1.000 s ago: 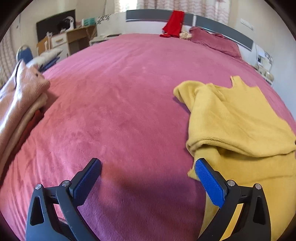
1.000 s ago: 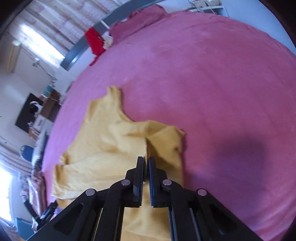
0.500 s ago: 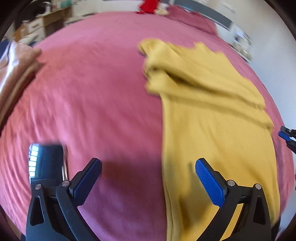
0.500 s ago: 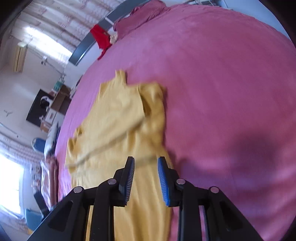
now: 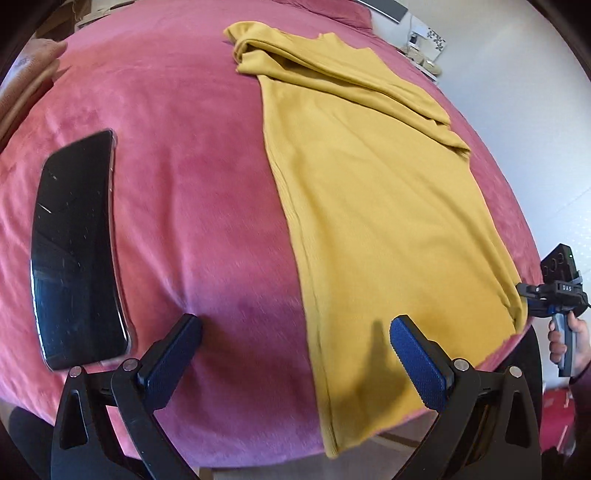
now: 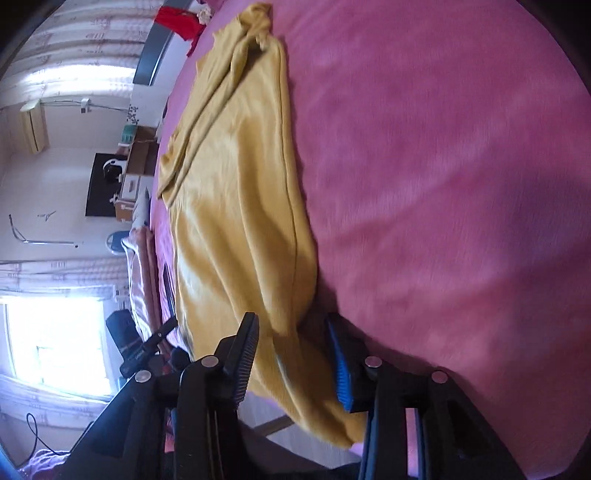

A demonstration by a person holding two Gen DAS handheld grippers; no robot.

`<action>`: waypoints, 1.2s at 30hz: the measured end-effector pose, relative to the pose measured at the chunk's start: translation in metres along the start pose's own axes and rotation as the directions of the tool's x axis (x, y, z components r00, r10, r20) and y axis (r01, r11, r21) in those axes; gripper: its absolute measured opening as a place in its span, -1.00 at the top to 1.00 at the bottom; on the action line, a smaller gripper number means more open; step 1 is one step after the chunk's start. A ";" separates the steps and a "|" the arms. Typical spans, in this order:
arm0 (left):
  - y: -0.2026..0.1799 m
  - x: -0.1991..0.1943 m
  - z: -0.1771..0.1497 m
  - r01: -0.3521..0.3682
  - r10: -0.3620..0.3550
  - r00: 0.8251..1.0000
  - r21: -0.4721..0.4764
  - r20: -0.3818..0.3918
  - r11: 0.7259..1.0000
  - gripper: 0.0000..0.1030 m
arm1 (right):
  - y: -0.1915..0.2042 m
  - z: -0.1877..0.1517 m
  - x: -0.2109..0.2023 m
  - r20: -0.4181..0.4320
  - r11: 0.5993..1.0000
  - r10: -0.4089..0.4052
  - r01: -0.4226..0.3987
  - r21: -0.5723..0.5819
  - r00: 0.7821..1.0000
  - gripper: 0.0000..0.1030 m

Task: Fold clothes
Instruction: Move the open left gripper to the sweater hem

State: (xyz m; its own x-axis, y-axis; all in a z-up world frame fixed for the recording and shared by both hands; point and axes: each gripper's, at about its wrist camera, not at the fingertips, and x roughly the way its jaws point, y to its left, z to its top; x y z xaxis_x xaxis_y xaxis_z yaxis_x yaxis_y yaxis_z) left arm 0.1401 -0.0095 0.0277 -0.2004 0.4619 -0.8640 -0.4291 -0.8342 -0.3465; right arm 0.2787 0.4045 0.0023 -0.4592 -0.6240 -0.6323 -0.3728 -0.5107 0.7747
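A yellow long-sleeved garment (image 5: 369, 184) lies lengthwise on the pink bed (image 5: 192, 155), sleeves folded across its far end and hem hanging over the near edge. My left gripper (image 5: 295, 328) is open above the hem's left corner, with the garment's left edge running between its fingers. My right gripper (image 6: 291, 325) is at the hem's right corner (image 6: 295, 354). Its jaws are opening, and the yellow cloth lies between them without being pinched. In the left wrist view the right gripper (image 5: 532, 295) shows at the far right, held by a hand (image 5: 572, 343).
A black phone (image 5: 74, 251) lies on the bed left of the garment. Folded pinkish clothes (image 5: 33, 70) are stacked at the far left edge. A red cloth (image 6: 177, 18) hangs on the headboard. The bed's near edge (image 5: 258, 458) is just under both grippers.
Both grippers have drawn back along the garment from its sleeve end to its hem at the bed's near edge. The right gripper went from shut to open. The phone came into view.
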 end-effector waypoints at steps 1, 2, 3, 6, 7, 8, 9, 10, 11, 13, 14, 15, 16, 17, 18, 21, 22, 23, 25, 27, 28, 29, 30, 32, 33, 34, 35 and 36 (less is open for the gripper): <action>-0.001 0.000 0.001 -0.009 0.009 1.000 0.007 -0.003 1.000 -1.00 | 0.001 -0.003 0.003 -0.007 1.000 0.000 0.000 -0.010 1.000 0.27; -0.006 0.002 -0.001 -0.030 0.030 1.000 0.019 -0.002 0.999 -1.00 | 0.003 -0.004 0.005 -0.004 1.000 -0.004 0.004 -0.021 1.000 0.27; -0.012 0.004 -0.003 -0.055 0.055 0.998 0.031 0.002 0.998 -1.00 | 0.005 -0.005 0.005 0.002 1.000 -0.010 0.010 -0.030 1.000 0.25; -0.033 0.014 -0.006 -0.149 0.149 0.989 0.090 0.008 0.985 -1.00 | 0.009 -0.006 0.007 0.017 0.998 -0.026 0.027 -0.050 1.000 0.22; -0.039 0.015 -0.008 -0.149 0.150 0.989 0.106 0.005 0.983 -1.00 | 0.009 -0.006 0.007 0.017 0.998 -0.029 0.029 -0.051 0.999 0.22; -0.045 0.015 -0.010 -0.150 0.151 0.989 0.121 0.002 0.981 -1.00 | 0.007 -0.007 0.005 0.018 0.998 -0.029 0.030 -0.050 0.999 0.22; -0.051 0.016 -0.011 -0.150 0.152 0.988 0.136 0.000 0.979 -1.00 | 0.006 -0.009 0.004 0.020 0.998 -0.029 0.030 -0.049 0.999 0.22; -0.056 0.017 -0.013 -0.148 0.150 0.989 0.149 -0.002 0.978 -1.00 | 0.006 -0.009 0.004 0.022 0.998 -0.028 0.029 -0.049 0.999 0.22; -0.058 0.017 -0.014 -0.133 0.135 0.991 0.149 0.000 0.980 -1.00 | 0.006 -0.009 0.003 0.024 0.998 -0.028 0.029 -0.048 0.999 0.22; -0.061 0.016 -0.016 -0.105 0.105 0.994 0.148 0.005 0.983 -1.00 | 0.006 -0.010 0.002 0.028 0.999 -0.027 0.028 -0.047 0.999 0.22; -0.061 0.016 -0.016 -0.097 0.096 0.995 0.145 0.010 0.985 -1.00 | 0.007 -0.011 0.003 0.028 0.998 -0.031 0.033 -0.054 0.999 0.22; -0.060 0.017 -0.016 -0.094 0.094 0.996 0.143 0.008 0.985 -1.00 | 0.009 -0.011 0.005 0.028 0.997 -0.039 0.041 -0.066 0.999 0.22; -0.059 0.018 -0.015 -0.092 0.092 0.996 0.141 0.007 0.986 -1.00 | 0.011 -0.012 0.007 0.029 0.995 -0.051 0.053 -0.079 0.998 0.22; -0.058 0.019 -0.015 -0.091 0.091 0.996 0.140 0.005 0.986 -0.93 | 0.013 -0.013 0.008 0.029 0.994 -0.065 0.067 -0.091 0.997 0.22; -0.055 0.016 -0.013 -0.098 0.099 0.995 0.144 0.001 0.985 -0.70 | 0.015 -0.013 0.009 0.028 0.992 -0.078 0.080 -0.101 0.997 0.23; -0.044 0.008 -0.010 -0.111 0.114 0.993 0.154 -0.011 0.982 0.12 | 0.018 -0.012 0.008 0.025 0.988 -0.107 0.109 -0.112 0.994 0.29; -0.038 0.005 -0.008 -0.071 0.076 0.997 0.144 -0.028 0.987 0.37 | 0.020 -0.012 0.008 0.023 0.987 -0.110 0.112 -0.119 0.994 0.29; -0.033 0.002 -0.007 -0.031 0.037 0.998 0.133 -0.043 0.991 0.47 | 0.020 -0.012 0.006 0.022 0.986 -0.114 0.116 -0.120 0.993 0.29; -0.023 -0.003 -0.004 0.038 -0.030 0.997 0.110 -0.069 0.993 0.60 | 0.019 -0.011 0.002 0.022 0.985 -0.123 0.124 -0.116 0.992 0.28; -0.020 -0.004 -0.003 0.089 -0.080 0.993 0.100 -0.086 0.991 0.66 | 0.011 -0.010 -0.008 0.053 0.993 -0.095 0.098 -0.063 0.994 0.28; -0.019 -0.004 -0.003 0.123 -0.114 0.989 0.096 -0.095 0.988 0.66 | 0.008 -0.011 -0.014 0.076 0.997 -0.072 0.075 -0.033 0.994 0.27; -0.019 -0.004 -0.003 0.160 -0.150 0.983 0.090 -0.103 0.983 0.66 | 0.004 -0.011 -0.018 0.089 0.998 -0.055 0.056 -0.009 0.994 0.27; -0.020 -0.004 -0.002 0.204 -0.196 0.975 0.074 -0.102 0.976 0.66 | 0.000 -0.011 -0.021 0.096 0.999 -0.042 0.041 0.011 0.994 0.27; -0.022 0.002 0.001 0.270 -0.266 0.958 0.025 -0.109 0.962 0.66 | -0.003 -0.010 -0.023 0.091 0.999 -0.032 0.030 0.021 0.995 0.27; -0.023 0.006 0.002 0.298 -0.296 0.949 0.000 -0.112 0.955 0.65 | -0.002 -0.010 -0.023 0.088 0.999 -0.037 0.036 0.010 0.995 0.27; -0.021 0.009 0.001 0.294 -0.295 0.948 -0.020 -0.121 0.955 0.51 | 0.000 -0.010 -0.024 0.087 0.999 -0.044 0.044 -0.004 0.995 0.27; -0.021 0.012 0.000 0.279 -0.281 0.952 -0.036 -0.123 0.960 0.34 | 0.001 -0.010 -0.024 0.087 0.998 -0.051 0.053 -0.018 0.995 0.27; -0.019 0.014 -0.002 0.288 -0.292 0.949 -0.056 -0.121 0.956 0.06 | 0.002 -0.009 -0.024 0.085 0.998 -0.060 0.063 -0.026 0.995 0.26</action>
State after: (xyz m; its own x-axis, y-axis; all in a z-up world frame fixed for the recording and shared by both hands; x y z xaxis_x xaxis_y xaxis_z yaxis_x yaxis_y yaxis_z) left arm 0.1475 0.0125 0.0217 0.0421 0.6456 -0.7626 -0.4190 -0.6815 -0.6000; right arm 0.2960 0.4130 0.0186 -0.5029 -0.5395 -0.6752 -0.3799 -0.5638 0.7334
